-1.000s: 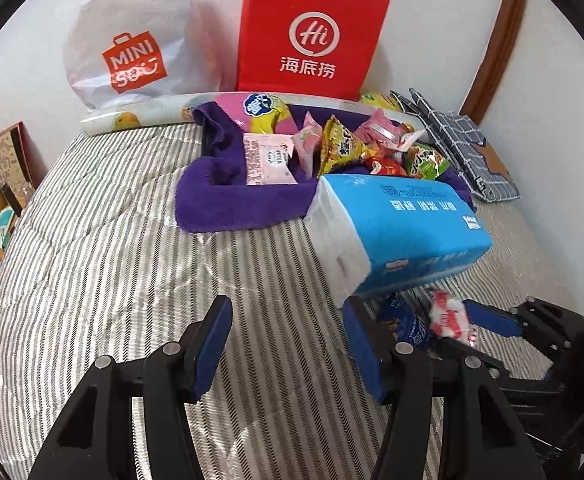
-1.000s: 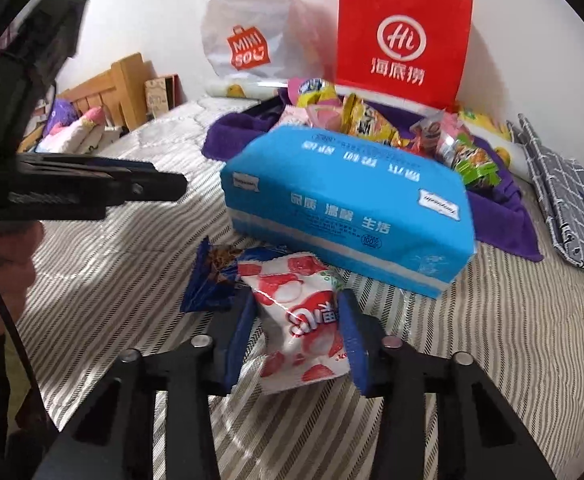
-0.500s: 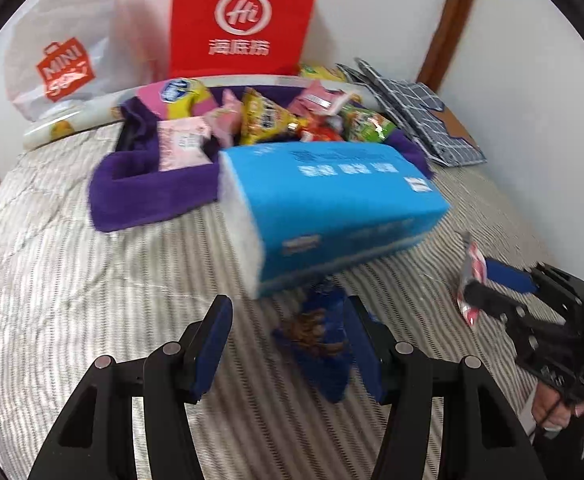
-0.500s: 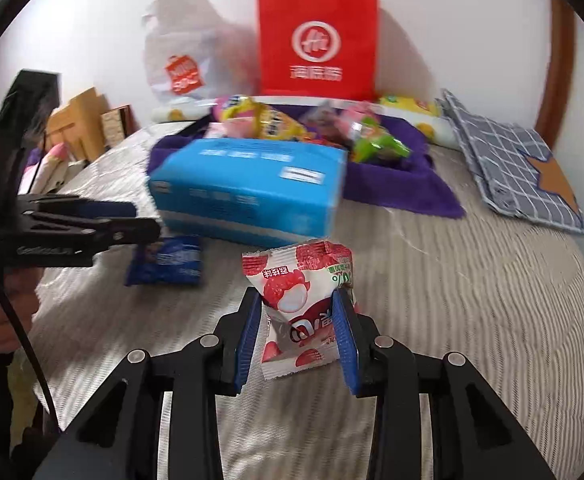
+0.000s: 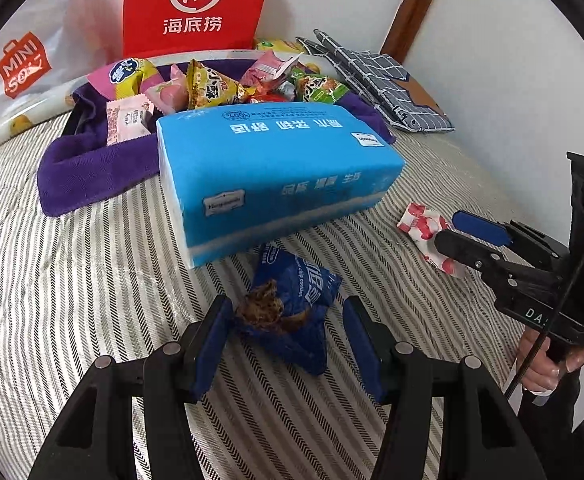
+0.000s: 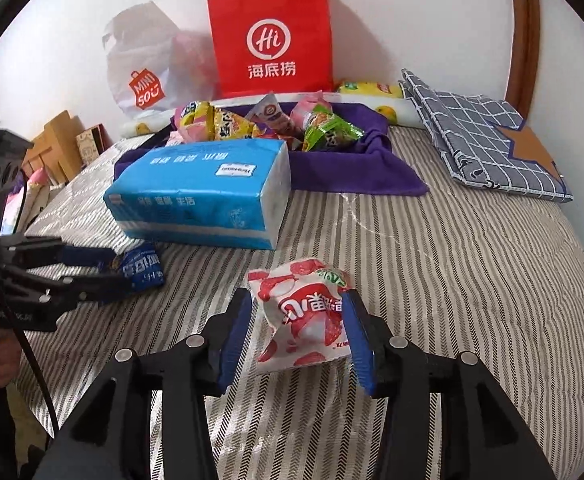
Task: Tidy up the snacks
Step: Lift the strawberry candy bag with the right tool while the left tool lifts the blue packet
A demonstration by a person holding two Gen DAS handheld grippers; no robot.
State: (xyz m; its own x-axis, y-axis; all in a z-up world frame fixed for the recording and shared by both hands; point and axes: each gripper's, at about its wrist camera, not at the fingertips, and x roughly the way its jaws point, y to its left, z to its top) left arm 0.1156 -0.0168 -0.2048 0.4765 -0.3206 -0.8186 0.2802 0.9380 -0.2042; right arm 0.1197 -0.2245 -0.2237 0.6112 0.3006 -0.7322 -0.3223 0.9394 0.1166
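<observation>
Lying on the striped quilt, the crinkly red-and-white snack pouch (image 6: 306, 316) sat between the right gripper (image 6: 296, 336), whose jaws had just been opening, perhaps touching one pad; light, soft, best pinched mid-body. The left gripper (image 5: 287, 344) stood half open around the dark blue cookie packet (image 5: 292, 304).

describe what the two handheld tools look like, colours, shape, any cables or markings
Both match: the left tool and right tool have black angular plastic frames, silver pivot screws and two flat fingers faced with blue pads. Seen from the left wrist, the right tool's body carries white lettering and a thin black cable.
</observation>
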